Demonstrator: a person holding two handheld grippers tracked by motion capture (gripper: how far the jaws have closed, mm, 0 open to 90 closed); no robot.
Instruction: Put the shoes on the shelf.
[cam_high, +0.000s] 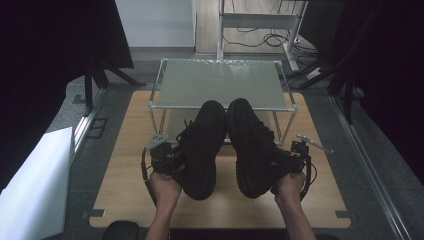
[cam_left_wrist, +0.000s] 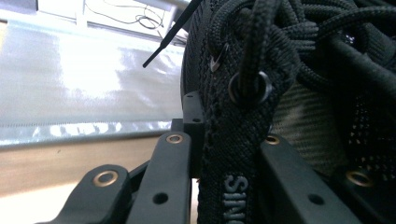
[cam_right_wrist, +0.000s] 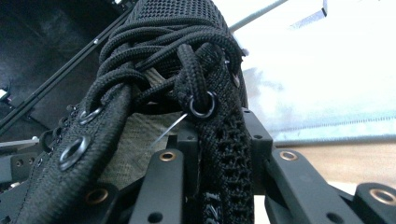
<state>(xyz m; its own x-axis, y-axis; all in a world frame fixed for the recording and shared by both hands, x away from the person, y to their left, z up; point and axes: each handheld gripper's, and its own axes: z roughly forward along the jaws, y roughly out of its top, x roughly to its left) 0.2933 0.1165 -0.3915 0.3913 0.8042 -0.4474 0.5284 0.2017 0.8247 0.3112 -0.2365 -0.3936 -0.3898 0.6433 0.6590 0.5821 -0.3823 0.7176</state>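
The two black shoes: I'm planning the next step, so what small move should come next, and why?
Probably carry both forward onto the rack. The left gripper grips the left shoe, the right gripper the right shoe, toes toward it.

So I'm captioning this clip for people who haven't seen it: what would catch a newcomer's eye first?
Two black lace-up shoes, the left black shoe and the right black shoe, are held side by side above the middle of the light wooden tabletop, toes pointing away. Each is pinched at its collar edge, by the left gripper and the right gripper. Just beyond them stands a metal-framed rack with a frosted shelf.
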